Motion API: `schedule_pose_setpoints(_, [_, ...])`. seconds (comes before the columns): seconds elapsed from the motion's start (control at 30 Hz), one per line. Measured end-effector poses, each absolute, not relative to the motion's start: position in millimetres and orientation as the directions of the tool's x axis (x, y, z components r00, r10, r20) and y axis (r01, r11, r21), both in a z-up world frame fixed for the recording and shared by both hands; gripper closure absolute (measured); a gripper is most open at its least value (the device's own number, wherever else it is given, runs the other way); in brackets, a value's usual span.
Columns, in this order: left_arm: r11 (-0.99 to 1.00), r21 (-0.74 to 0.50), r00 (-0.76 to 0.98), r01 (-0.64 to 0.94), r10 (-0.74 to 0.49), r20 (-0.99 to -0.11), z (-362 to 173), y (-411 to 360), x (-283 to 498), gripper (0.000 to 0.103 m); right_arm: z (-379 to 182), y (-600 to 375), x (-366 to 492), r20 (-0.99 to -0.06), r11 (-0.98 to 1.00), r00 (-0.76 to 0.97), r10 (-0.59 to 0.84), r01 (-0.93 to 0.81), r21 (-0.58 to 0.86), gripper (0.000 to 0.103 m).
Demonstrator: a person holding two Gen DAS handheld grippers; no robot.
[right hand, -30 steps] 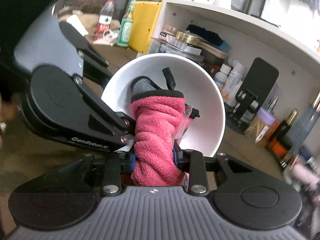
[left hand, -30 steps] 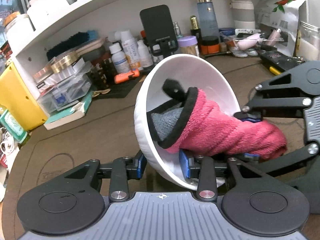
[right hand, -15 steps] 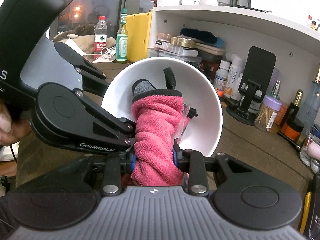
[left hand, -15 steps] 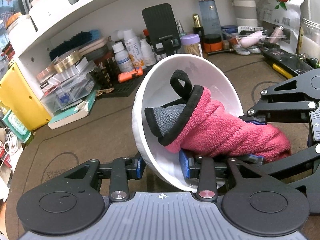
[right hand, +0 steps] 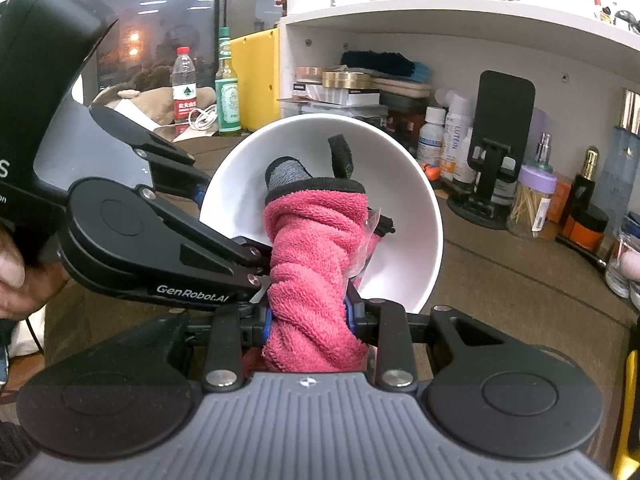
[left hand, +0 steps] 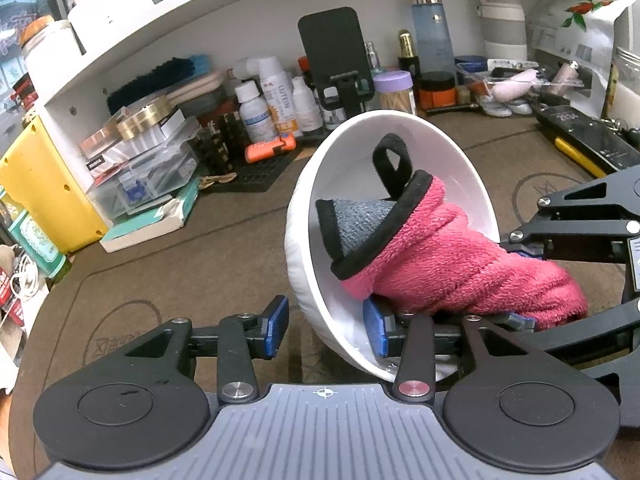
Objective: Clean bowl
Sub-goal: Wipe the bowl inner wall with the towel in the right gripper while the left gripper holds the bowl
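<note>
- The right gripper [right hand: 308, 316] is clamping a rolled pink terry cloth [left hand: 460, 264] with black trim and a grey reverse side. Its 2 fingers are pressing the roll from both sides.
- The glossy white round ceramic bowl [left hand: 348, 168] is lying straight ahead of that gripper, tipped on its side so its mouth is facing the gripper.
- The cloth's long axis is running along the right gripper's fingers and into the bowl. Its trimmed end and black hanging loop [left hand: 394, 164] are sitting against the inner wall, near the bottom of the bowl.
- The left gripper [left hand: 326, 326] is straddling the bowl's lower wall, 1 blue-padded finger outside and 1 inside.
- A thin gap is showing at the outer pad, so I cannot tell whether these jaws are actually pinching the wall or only bracketing it.
- The bowl is sitting over the brown table mat [left hand: 180, 264]. Whether its lower edge is touching the mat is hidden.
- Judging by the layout, the right side is doing the wiping and the left side is steadying the bowl. Any further wipe is depending on the cloth tip staying inside the mouth.
- The bowl is looking hard, smooth and slippery, while the cloth is looking soft, thick and easy to squash.
- The inside is looking plain white, but whether it is already clean is not settled here.
</note>
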State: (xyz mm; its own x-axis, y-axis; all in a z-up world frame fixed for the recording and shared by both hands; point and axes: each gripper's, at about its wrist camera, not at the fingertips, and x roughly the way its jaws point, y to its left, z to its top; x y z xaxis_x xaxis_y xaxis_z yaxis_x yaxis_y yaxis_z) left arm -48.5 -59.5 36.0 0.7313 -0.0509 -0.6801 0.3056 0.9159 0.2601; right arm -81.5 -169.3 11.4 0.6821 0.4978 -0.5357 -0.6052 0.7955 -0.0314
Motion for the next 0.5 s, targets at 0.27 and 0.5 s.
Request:
schedule_pose_setpoints(0.27, [0.921, 0.261, 0.732, 0.291, -0.038, -0.68, 29, -59, -43, 0.044, 19, -176, -90, -0.494, 0.819, 0.715, 0.495, -0.573, -0.008, 0.072])
schedule_pose_setpoints(0.5, [0.92, 0.218, 0.734, 0.326, -0.101, -0.671, 21, -67, -39, 0.043, 45, -193, -107, -0.463, 0.83, 0.762, 0.453, -0.55, -0.093, 0.072])
